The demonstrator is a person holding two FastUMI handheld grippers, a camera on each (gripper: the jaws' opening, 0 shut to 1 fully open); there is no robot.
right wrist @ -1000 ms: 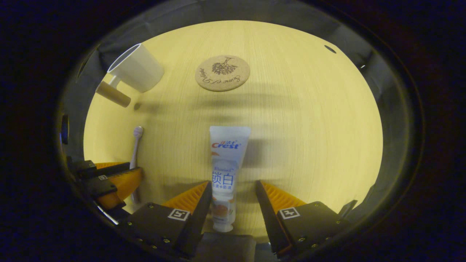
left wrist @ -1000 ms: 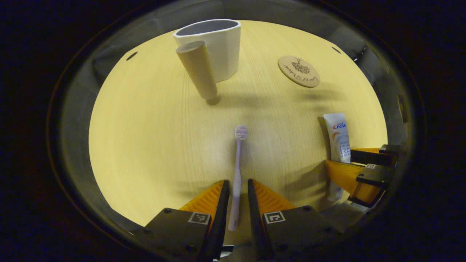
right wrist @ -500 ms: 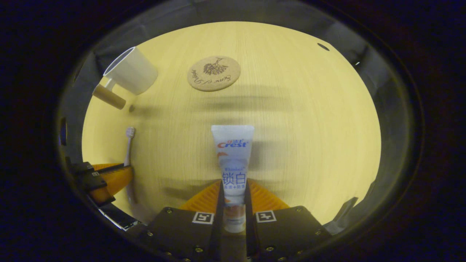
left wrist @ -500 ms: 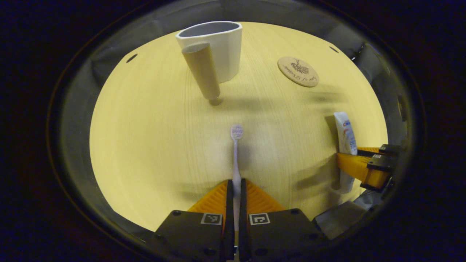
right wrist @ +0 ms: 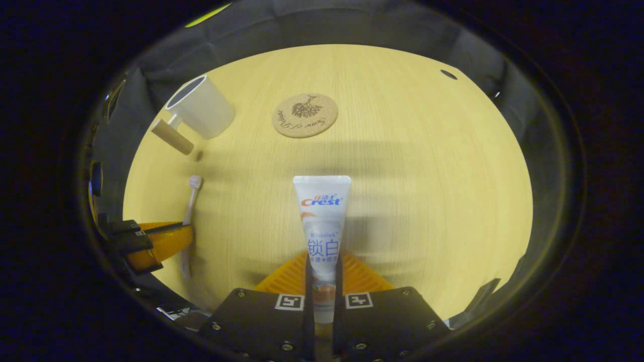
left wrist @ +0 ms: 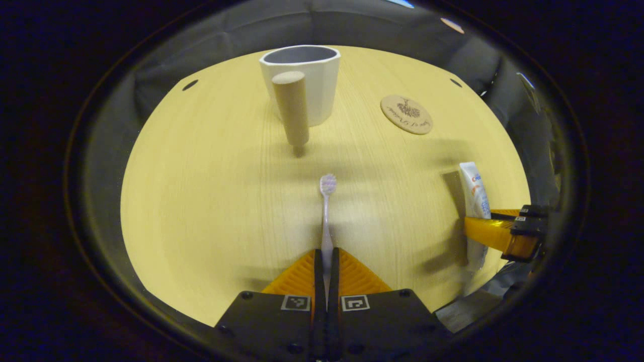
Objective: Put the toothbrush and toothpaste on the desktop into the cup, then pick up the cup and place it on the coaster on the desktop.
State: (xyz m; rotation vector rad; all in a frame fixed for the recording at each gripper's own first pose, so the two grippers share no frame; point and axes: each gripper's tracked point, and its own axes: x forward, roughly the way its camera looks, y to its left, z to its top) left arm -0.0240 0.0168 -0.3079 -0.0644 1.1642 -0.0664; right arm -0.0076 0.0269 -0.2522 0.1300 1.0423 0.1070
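Left gripper point(left wrist: 327, 261): closed tight on the toothbrush handle, one finger pressing each side, at the near edge of the left gripper view. It shows again at the near left of the right gripper view point(right wrist: 173, 236), clamped on the handle there too.
Toothbrush point(left wrist: 326, 221): pale, thin, running straight away from the left gripper; bristle head at the far end, pointing toward the cup. Whether it touches the table or is raised off it, I cannot tell.
Right gripper point(right wrist: 322, 274): closed on the lower part of the toothpaste, a finger against each side of the tube. In the left gripper view it sits at the near right point(left wrist: 490, 231), gripping the tube from the right.
Toothpaste point(right wrist: 322, 221): white tube with its cap end down between the fingers and its flat crimped end far; near the middle of the table in the right gripper view. Lifted or resting, I cannot tell.
Cup point(left wrist: 307, 80): white, upright, mouth open and nothing visible inside; at the far side of the table, to the left of the coaster. A wooden peg-like handle point(left wrist: 292, 108) juts out from its near side.
Coaster point(right wrist: 305, 115): round, cork-like, with a dark printed motif; flat on the table at the far side, well apart from the cup, nothing on it.
Table point(left wrist: 211, 201): light wood grain, round.
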